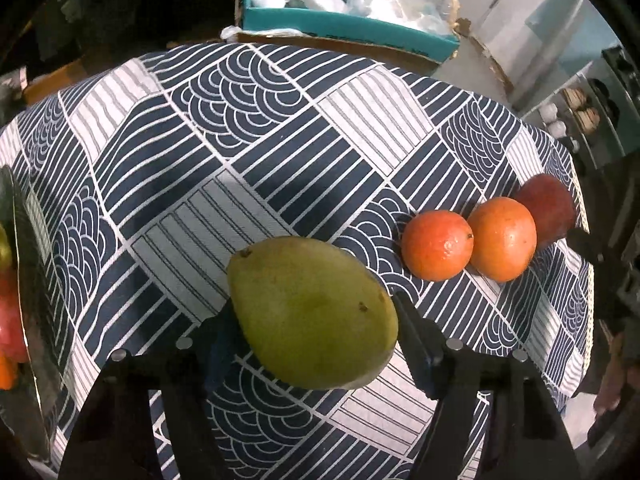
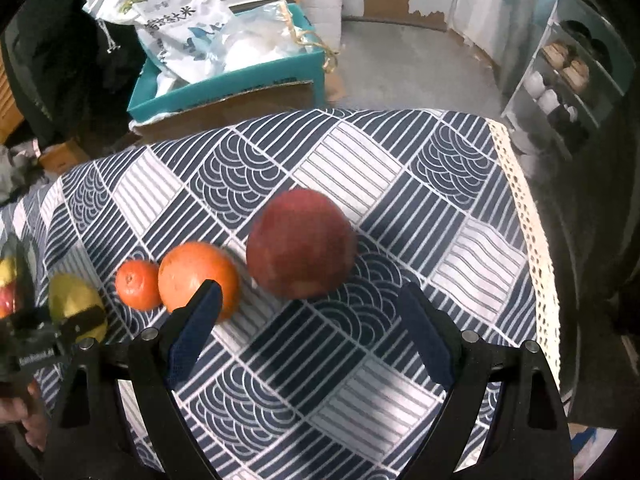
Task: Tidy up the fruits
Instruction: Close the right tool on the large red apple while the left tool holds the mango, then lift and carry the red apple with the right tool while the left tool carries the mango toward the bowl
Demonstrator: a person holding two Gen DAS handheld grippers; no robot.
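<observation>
Your left gripper (image 1: 310,316) straddles the green mango (image 1: 312,314) on the tabletop (image 1: 248,152); pad contact unclear. Beside the mango: small orange (image 1: 437,245), larger orange (image 1: 502,239), then red apple (image 2: 301,243). Your right gripper (image 2: 310,300) hangs near the apple, jaws apart, empty.

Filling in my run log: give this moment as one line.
task: organize fruits | left gripper: jaws around green mango | right gripper: open near red apple | oranges: on tablecloth
</observation>
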